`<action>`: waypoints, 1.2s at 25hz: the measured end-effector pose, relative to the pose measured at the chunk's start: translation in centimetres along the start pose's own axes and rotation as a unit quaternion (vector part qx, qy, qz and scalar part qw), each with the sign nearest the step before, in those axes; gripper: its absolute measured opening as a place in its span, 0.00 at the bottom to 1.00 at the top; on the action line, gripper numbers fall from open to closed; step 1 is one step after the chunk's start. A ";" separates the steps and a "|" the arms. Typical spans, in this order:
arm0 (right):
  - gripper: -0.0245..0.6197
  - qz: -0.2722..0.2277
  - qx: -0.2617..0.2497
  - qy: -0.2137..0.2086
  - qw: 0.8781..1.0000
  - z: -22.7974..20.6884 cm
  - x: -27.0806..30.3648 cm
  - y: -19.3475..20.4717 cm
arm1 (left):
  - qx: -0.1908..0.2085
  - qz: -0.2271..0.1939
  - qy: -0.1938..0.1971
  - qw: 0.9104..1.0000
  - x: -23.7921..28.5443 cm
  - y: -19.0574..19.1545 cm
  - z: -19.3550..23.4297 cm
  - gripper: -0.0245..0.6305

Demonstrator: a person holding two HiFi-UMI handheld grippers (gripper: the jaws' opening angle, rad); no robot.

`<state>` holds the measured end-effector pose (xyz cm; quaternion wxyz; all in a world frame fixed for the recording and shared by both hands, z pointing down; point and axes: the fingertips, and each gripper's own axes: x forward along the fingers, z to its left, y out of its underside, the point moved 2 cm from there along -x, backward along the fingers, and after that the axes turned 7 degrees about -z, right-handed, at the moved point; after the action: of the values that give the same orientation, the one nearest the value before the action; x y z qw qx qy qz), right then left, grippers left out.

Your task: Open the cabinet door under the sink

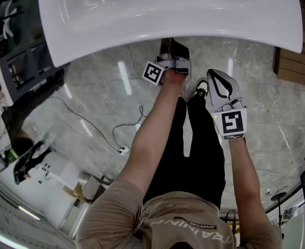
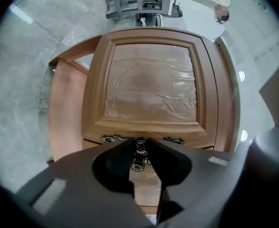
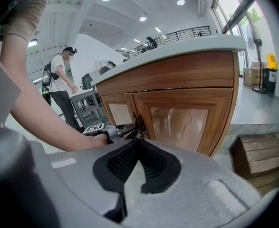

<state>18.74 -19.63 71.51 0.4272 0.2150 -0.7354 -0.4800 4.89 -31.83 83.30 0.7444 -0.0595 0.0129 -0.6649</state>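
Cabinet door [image 2: 151, 87], brown wood with clear film over its centre panel, stands under the white sink [image 1: 194, 19]. In the right gripper view it looks flush with the neighbouring door below the sink's counter edge, so it appears closed. The left gripper [image 2: 142, 141] reaches level in beneath the sink's front rim. Its jaw tips are clenched on a small dark round knob [image 2: 140, 147] at the door's edge, one tip against each side of it. A second knob [image 2: 137, 165] of the same kind shows through the gap between the jaws, just beside the first, with ornate metal plates flanking the pair. The right gripper [image 3: 139, 140] hangs out from under the sink, farther from its rim than the left one, and tilts down toward the cabinet front. Its jaws are closed tip to tip with nothing between them. Grey marbled floor [image 1: 90, 97] spreads out below the sink.
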 end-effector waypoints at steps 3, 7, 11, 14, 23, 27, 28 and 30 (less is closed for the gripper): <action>0.04 0.001 0.018 0.004 1.000 0.0 0.0 0.1 | -0.009 -0.013 0.008 1.000 -0.1 -0.1 0.0 0.19; 0.04 0.004 0.016 0.000 1.000 -0.3 -0.1 0.4 | -0.008 -0.036 0.010 0.999 -0.1 0.1 0.0 0.19; 0.04 0.013 0.015 -0.002 1.000 -0.4 -0.3 1.1 | -0.013 -0.045 0.005 0.999 -0.2 0.2 0.1 0.19; 0.04 0.016 0.015 0.000 1.000 -0.6 -0.7 1.4 | 0.006 -0.018 0.007 1.000 -0.3 -0.1 0.1 0.19; 0.04 0.020 0.023 -0.009 1.000 0.7 -1.4 2.1 | 0.018 0.016 0.000 1.000 -0.7 -0.2 -0.1 0.19; 0.04 0.021 0.020 -0.017 0.999 1.4 -2.2 2.4 | 0.022 0.012 -0.001 1.000 -1.5 -0.3 0.0 0.19; 0.04 0.022 0.020 -0.016 0.999 1.3 -2.5 2.5 | 0.022 0.012 -0.002 1.000 -1.7 -0.2 0.0 0.19; 0.04 0.025 0.019 -0.013 0.999 1.2 -3.0 2.8 | 0.026 0.020 -0.005 0.999 -2.1 -0.2 -0.1 0.19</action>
<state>19.58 -15.62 72.51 0.4254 0.1987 -0.7547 -0.4582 4.47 -29.77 83.11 0.7591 -0.0433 -0.0071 -0.6494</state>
